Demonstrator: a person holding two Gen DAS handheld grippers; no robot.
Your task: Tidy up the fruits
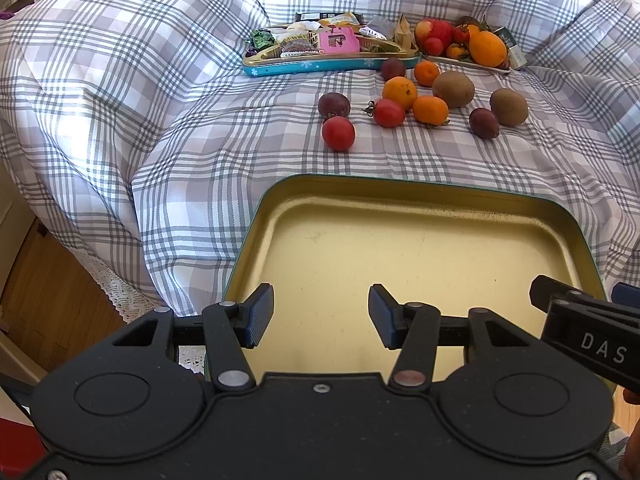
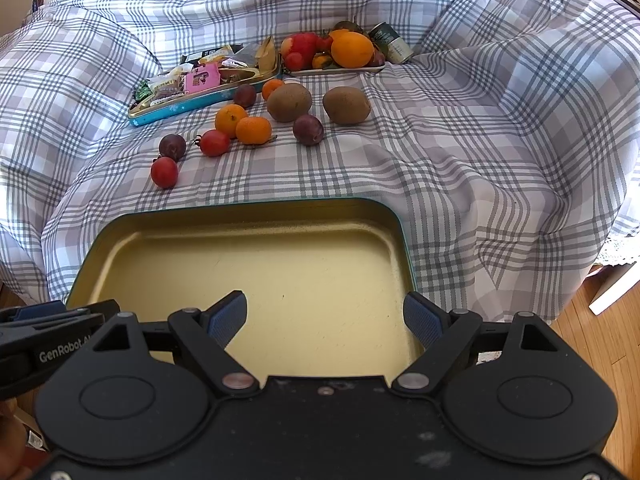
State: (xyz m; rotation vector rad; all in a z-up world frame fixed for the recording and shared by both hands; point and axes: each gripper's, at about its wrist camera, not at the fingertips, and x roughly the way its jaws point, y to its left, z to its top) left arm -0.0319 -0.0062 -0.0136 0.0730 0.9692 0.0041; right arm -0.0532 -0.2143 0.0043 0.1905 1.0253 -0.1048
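An empty gold-lined tin tray [image 1: 472, 208] [image 2: 256, 220] lies on the plaid cloth near me. Beyond it lie loose fruits: two kiwis [image 1: 453, 89] [image 2: 346, 105], several oranges [image 1: 430, 109] [image 2: 253, 130], dark plums [image 1: 484, 122] [image 2: 308, 129] and red tomatoes [image 1: 338, 133] [image 2: 164, 172]. My left gripper [image 1: 321, 317] is open and empty over the tray's near left part. My right gripper [image 2: 325, 320] is open and empty over the tray's near right part; it also shows at the left wrist view's right edge [image 1: 580, 320].
A blue tin of snacks [image 1: 320, 46] [image 2: 200, 84] and a white plate piled with fruit [image 1: 464, 42] [image 2: 336, 52] sit at the back. A green can [image 2: 391, 43] lies beside the plate. Wooden floor [image 1: 52, 300] [image 2: 600, 320] shows past the cloth's edges.
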